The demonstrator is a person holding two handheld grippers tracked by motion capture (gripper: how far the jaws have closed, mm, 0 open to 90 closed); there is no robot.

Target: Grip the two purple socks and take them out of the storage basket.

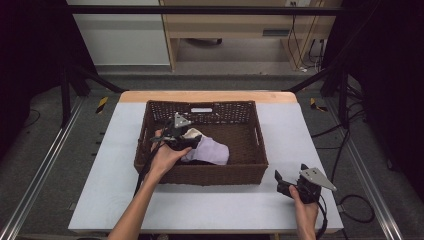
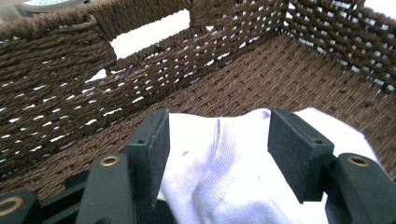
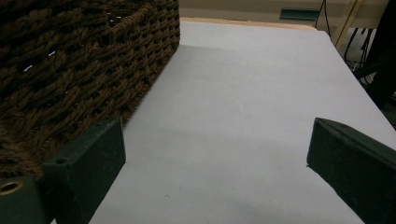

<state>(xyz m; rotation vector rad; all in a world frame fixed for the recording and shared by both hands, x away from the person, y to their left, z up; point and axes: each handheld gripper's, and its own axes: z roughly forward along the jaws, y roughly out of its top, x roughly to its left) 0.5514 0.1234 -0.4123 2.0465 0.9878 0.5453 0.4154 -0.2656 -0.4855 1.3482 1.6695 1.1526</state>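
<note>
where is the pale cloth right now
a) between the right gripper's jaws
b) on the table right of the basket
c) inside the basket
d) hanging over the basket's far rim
c: the pale cloth lies on the floor of the basket, with the left gripper open around its near edge.

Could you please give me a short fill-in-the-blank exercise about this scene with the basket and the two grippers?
1. The pale lilac cloth lies inside the brown woven ____.
2. The left gripper has its jaws open, with the ____ between them.
3. The right gripper is over the grey table, to the ____ of the basket in the high view.

Missing words: basket; cloth; right
</note>
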